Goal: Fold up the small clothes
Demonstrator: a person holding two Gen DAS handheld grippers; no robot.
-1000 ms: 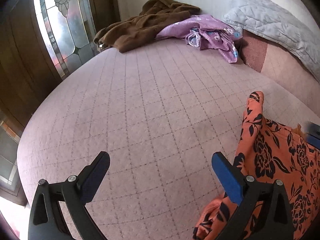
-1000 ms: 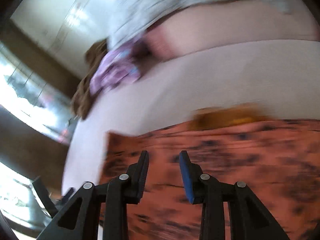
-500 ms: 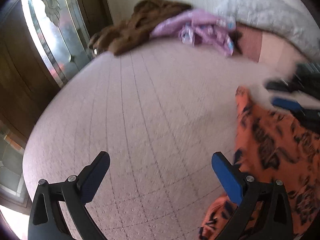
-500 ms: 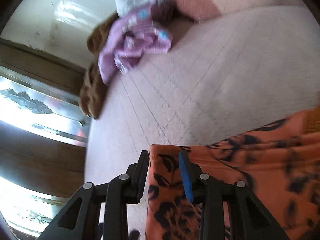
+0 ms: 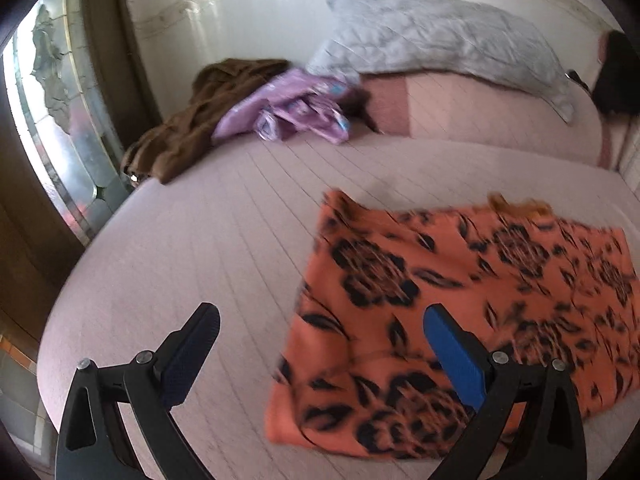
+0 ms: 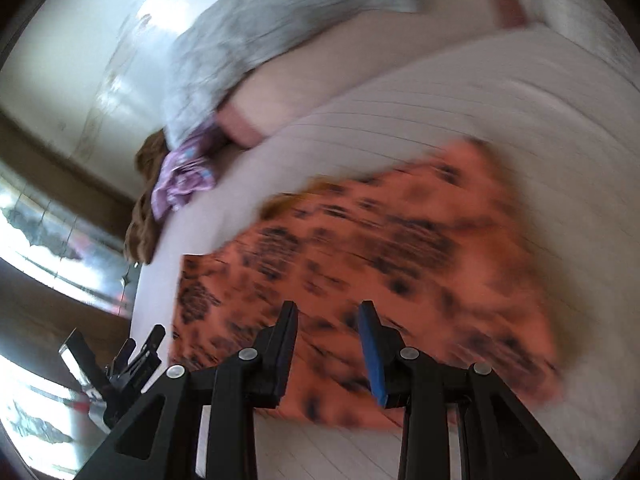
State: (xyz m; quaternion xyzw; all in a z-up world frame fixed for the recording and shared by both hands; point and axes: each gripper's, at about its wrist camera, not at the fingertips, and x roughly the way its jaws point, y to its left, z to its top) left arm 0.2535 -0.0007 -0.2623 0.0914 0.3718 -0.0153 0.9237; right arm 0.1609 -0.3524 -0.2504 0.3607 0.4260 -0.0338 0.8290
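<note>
Orange floral garment (image 5: 460, 300) flat on bed (image 5: 192, 240), long axis left-right

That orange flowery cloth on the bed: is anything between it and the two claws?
Nothing visible. The orange cloth lies flat just ahead of the left claw and the right claw, both empty. The purple cloth and brown cloth lie far behind.

The pink quilted bed (image 5: 192, 248) carries an orange floral cloth (image 5: 460, 280), brown garment (image 5: 188, 128), purple garment (image 5: 288, 108) and grey pillow (image 5: 440, 40).

It was a home bedroom: a pink quilted bed (image 5: 200, 240), a grey quilted pillow (image 5: 440, 44), a leaded-glass door (image 5: 60, 120).
</note>
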